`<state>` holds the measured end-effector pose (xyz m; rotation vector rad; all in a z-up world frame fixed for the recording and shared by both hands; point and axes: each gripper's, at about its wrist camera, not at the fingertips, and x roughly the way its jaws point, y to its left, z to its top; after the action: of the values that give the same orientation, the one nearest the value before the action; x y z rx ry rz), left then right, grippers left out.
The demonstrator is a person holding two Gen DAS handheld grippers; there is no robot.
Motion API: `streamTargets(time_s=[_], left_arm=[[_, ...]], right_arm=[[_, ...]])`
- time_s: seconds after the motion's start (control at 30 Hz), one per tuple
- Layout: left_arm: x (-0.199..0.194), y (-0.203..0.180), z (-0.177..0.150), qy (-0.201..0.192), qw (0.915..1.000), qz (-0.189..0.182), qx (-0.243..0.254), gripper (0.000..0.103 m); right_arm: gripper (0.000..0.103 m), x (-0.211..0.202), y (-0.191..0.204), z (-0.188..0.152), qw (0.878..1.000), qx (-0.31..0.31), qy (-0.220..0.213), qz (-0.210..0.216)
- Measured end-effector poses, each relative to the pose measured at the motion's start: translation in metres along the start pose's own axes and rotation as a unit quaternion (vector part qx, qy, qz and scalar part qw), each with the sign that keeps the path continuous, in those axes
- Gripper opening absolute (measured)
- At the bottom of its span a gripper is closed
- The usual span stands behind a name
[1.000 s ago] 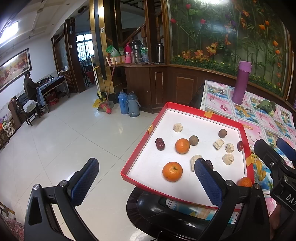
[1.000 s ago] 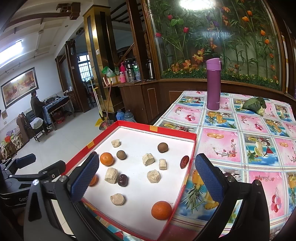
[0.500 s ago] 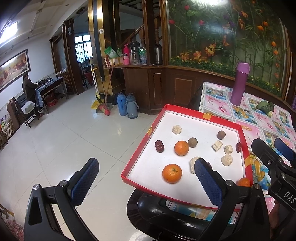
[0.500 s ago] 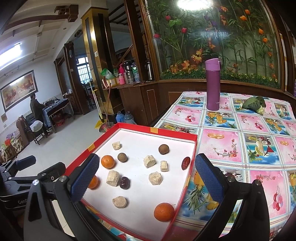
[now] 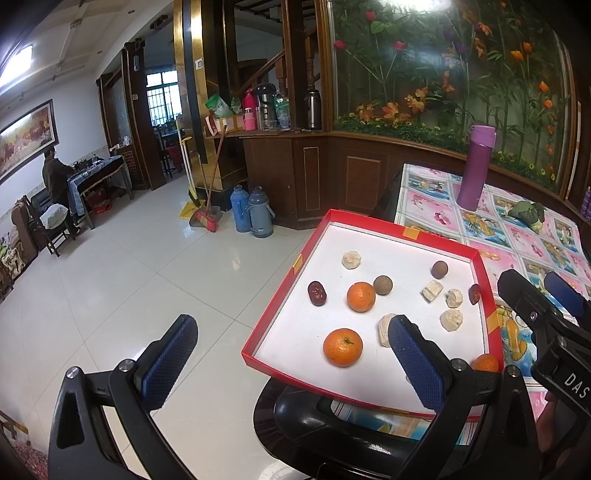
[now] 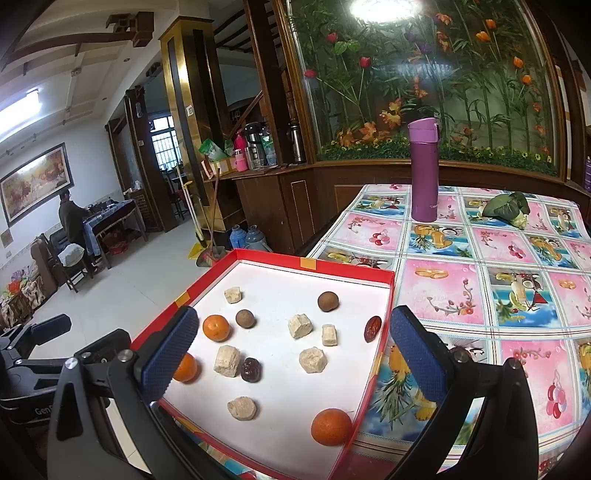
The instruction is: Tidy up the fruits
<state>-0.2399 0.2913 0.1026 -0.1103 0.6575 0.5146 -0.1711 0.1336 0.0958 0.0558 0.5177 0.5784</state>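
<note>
Glowing brightly from a ceiling strip light [image 6: 20, 108] at upper left and flaring as white glare on the glass panel [image 6: 384, 8] up top. Bouncing off the glossy floor tiles [image 5: 122, 280]. Bending straight lines hard toward darkened, vignetted corners. Staying sharp mid-frame, casting only soft shadows inside the red tray [image 6: 373, 373].

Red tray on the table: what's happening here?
A person holds two open blue-padded grippers, left gripper and right gripper, above the shallow red tray with a white floor; neither touches anything. Scattered loose in the tray: three oranges, two round brown fruits, dark red dates and pale beige chunks. Nothing looks grouped yet. A tall purple flask stands farther back on the table.
</note>
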Motion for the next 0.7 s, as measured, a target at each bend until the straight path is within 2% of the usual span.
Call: streamTargets(time_s=[0.7], left_arm=[[0.0002, 0.0067, 0.006, -0.005, 1.0, 0.002, -0.004, 0.103]], right_arm=[[0.103, 0.0024, 0.0053, 0.0011, 1.0, 0.001, 0.0, 0.0]])
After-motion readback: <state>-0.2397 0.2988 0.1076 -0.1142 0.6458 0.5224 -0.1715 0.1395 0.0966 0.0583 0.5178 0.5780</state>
